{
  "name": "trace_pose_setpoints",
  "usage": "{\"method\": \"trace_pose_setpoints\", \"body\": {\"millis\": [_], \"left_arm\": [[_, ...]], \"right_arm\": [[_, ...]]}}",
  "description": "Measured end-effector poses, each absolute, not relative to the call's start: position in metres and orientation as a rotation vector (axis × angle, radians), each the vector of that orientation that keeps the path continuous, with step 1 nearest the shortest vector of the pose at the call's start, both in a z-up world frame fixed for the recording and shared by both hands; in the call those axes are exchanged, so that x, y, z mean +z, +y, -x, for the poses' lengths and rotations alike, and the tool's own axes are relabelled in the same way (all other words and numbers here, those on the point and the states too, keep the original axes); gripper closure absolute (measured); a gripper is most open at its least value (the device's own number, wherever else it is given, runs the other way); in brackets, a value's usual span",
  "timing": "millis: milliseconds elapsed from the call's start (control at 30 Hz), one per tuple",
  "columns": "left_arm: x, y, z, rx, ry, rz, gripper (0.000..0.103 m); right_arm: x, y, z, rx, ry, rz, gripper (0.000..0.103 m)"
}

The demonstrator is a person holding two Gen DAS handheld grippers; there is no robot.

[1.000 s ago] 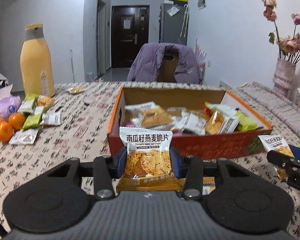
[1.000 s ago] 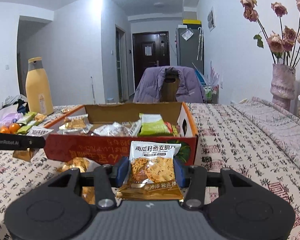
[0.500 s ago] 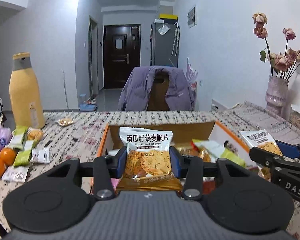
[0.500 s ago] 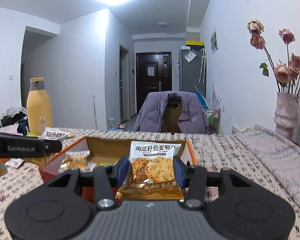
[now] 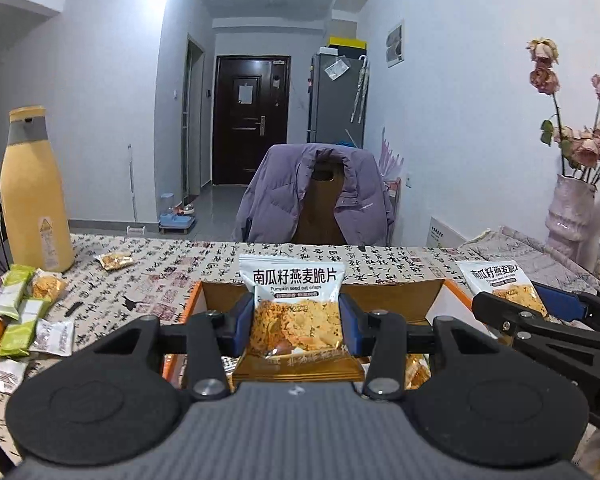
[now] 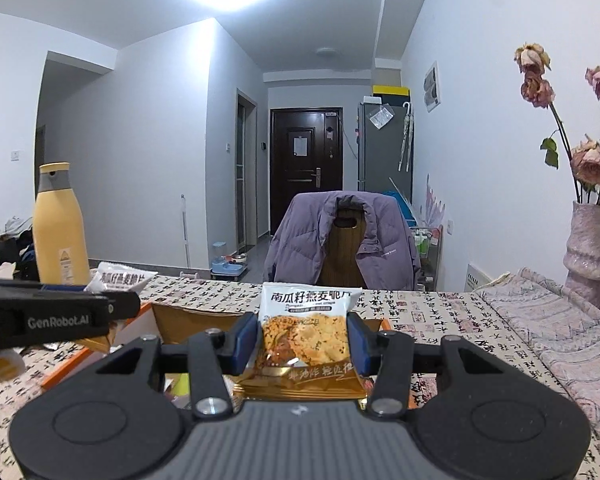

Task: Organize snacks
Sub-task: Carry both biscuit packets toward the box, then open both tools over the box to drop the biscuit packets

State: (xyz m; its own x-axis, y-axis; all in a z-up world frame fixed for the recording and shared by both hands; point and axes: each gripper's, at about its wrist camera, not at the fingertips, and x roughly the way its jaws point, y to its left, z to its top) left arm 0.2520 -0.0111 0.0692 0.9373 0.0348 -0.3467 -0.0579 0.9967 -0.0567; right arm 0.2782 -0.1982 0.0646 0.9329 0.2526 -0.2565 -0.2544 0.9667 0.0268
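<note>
Crisp pkts (image 5: 297, 312) (image 6: 306, 336) upright, long axis vert, both grippers

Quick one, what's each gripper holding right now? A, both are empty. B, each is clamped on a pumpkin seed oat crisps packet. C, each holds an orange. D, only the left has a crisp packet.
B: the left gripper pinches one crisps packet between its blue pads, and the right gripper pinches a second packet, both held up over the orange box.
</note>
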Motion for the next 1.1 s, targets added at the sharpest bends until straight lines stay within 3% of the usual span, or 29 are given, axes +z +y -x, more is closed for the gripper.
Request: {"method": "trace_pose_setpoints", "body": {"millis": [467,533,600,667,733,1100], "left_arm": [[0.022,0.004,-0.281,0.013,0.42,0.09,0.057],[0.022,0.006,-0.279,-0.002,0.415,0.109,0.047],[0.022,0.008,-0.277,0.012,0.401,0.122,0.016],[0.025,0.009,-0.274,0.034,0.373,0.124,0.003],[0.027,0.011,-0.271,0.037,0.346,0.139,0.0],[0.03,0.009,-0.272,0.053,0.353,0.138,0.0]], "right_arm": [[0.029,-0.199,-0.295,0.278,0.335,0.014,0.052],[0.026,-0.198,-0.294,0.274,0.342,0.024,0.049],[0.026,-0.198,-0.294,0.272,0.346,0.018,0.036],[0.026,-0.2,-0.293,0.263,0.335,0.011,0.007],[0.026,-0.203,-0.291,0.257,0.33,0.005,0.0],[0.028,-0.204,-0.292,0.249,0.334,-0.004,0.0]]}}
